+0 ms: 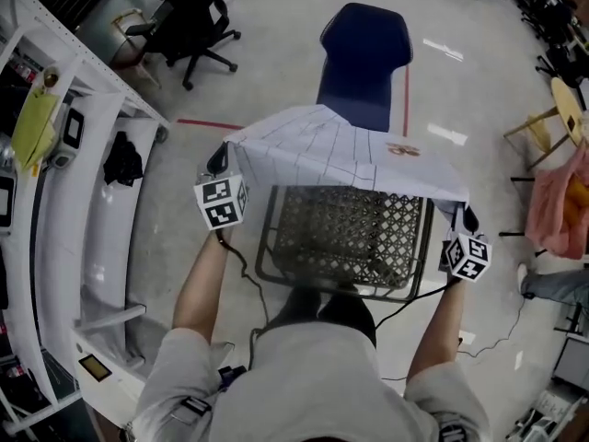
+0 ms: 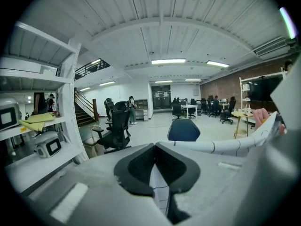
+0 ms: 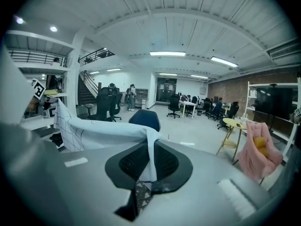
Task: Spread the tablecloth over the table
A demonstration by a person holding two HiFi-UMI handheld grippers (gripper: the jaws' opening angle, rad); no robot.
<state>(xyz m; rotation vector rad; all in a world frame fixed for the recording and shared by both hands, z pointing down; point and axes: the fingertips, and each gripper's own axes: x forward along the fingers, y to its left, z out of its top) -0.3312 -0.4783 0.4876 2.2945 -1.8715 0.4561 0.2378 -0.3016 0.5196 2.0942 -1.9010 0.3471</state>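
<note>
A white tablecloth [image 1: 350, 159] with thin grid lines hangs stretched in the air over the far half of a dark metal mesh table [image 1: 350, 238]. My left gripper [image 1: 221, 161] is shut on its left near corner, beside the table's left edge. My right gripper [image 1: 465, 217] is shut on the right near corner, just past the table's right edge. In the left gripper view the cloth [image 2: 225, 146] runs off to the right from my left gripper [image 2: 154, 166]. In the right gripper view the cloth [image 3: 103, 128] runs off to the left from my right gripper [image 3: 149, 161].
A blue chair [image 1: 363, 53] stands just beyond the table. White shelving [image 1: 92, 201] runs along the left, with a black office chair [image 1: 193, 17] behind it. A pink cloth [image 1: 561, 201] hangs on a chair at the right. Cables trail from both grippers toward the person's body.
</note>
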